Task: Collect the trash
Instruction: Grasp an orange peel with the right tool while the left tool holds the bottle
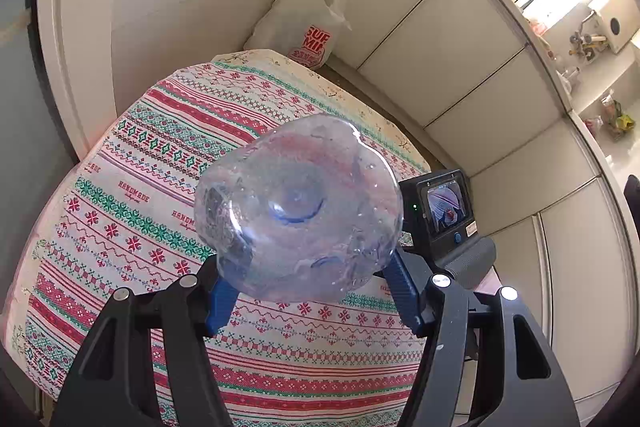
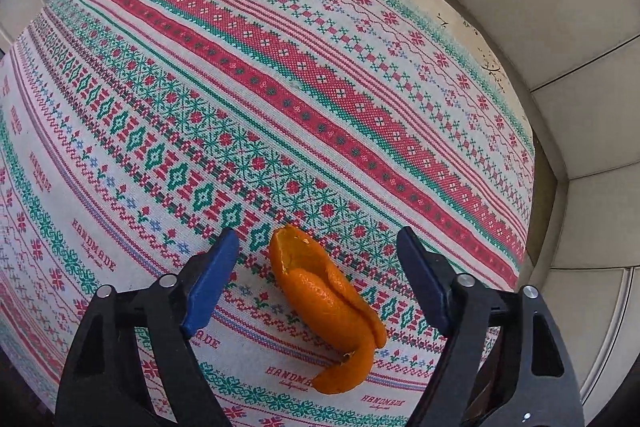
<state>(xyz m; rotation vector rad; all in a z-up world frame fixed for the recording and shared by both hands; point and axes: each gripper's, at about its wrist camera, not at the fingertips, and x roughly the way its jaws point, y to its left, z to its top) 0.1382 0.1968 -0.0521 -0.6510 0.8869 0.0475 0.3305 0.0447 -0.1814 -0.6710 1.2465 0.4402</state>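
The left claw (image 1: 306,291) grips a clear plastic bottle (image 1: 298,211), its blue pads (image 1: 219,303) pressed against the bottle's sides low down, one on each flank. The bottle is lifted clear of the tabletop (image 1: 120,187) and its base faces the left wrist camera, so the dimpled bottom fills the middle of that view; a blue tint shows through the plastic deeper inside. Beneath it lies a patterned cloth (image 2: 280,87) in red, green and white bands, with the word "HANDMADE" printed here and there, covering the tabletop almost to its edges.

At the far corner of the tabletop, against the pale wall, stands a thin white plastic bag (image 1: 308,15) with red lettering; its handles stick up and its mouth looks loosely gathered. Whether anything is in it I cannot tell.

The right claw (image 2: 318,283) points steeply down over the near part of the tabletop. Its fingers (image 2: 210,287) stand apart on either side of a piece of orange peel (image 2: 324,301), which lies curled on the cloth between them. Neither pad touches the peel; there is cloth showing on both sides of it. The peel is well apart from the bag, closer to the near edge than to the far corner.

In the left view the back of the right tool, with its small lit screen (image 1: 446,207), shows just beside the bottle toward the right edge of the tabletop.
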